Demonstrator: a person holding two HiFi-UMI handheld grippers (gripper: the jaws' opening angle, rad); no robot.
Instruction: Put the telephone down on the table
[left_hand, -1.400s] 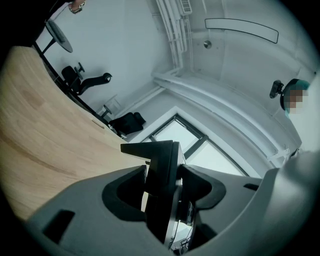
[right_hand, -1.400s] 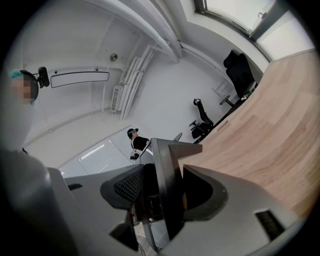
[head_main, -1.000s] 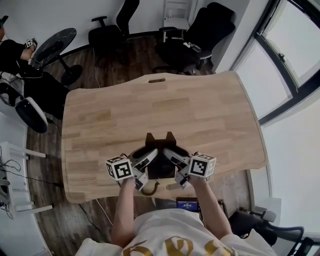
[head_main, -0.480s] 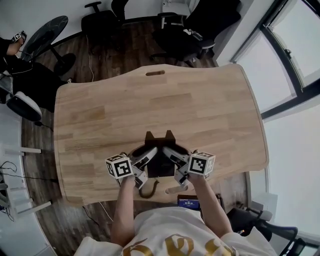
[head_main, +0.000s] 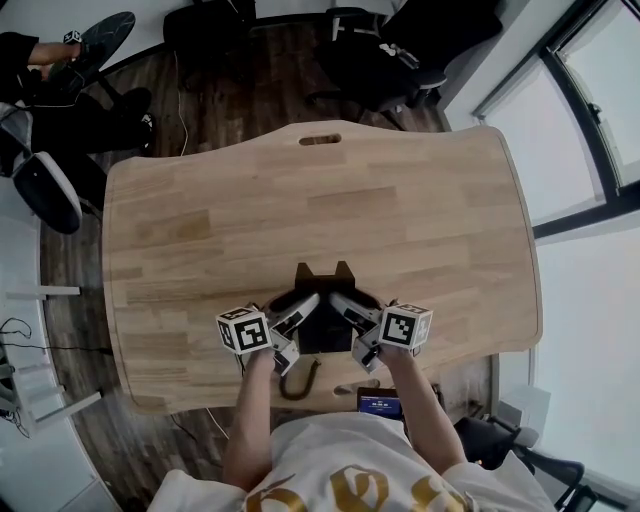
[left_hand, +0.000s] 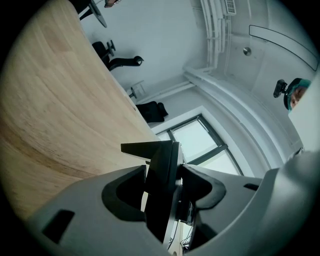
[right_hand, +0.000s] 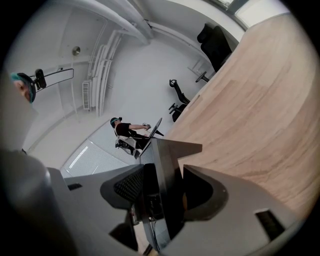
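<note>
Pale wooden table (head_main: 400, 200) is seen filling the head view; low at its centre a black angular plastic telephone (head_main: 323, 278) is held between the left gripper (head_main: 298, 310) and the right gripper (head_main: 348, 308), near the table's lower edge. In the left gripper view, the grey jaws are pressed on the telephone's dark edge. In the right gripper view, the jaws are clamped on the telephone too, with wood at frame right.

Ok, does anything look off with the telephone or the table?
Nothing stands out. The telephone sits squarely between the left tool and right tool, both clamped on it, over the table's near side.
</note>
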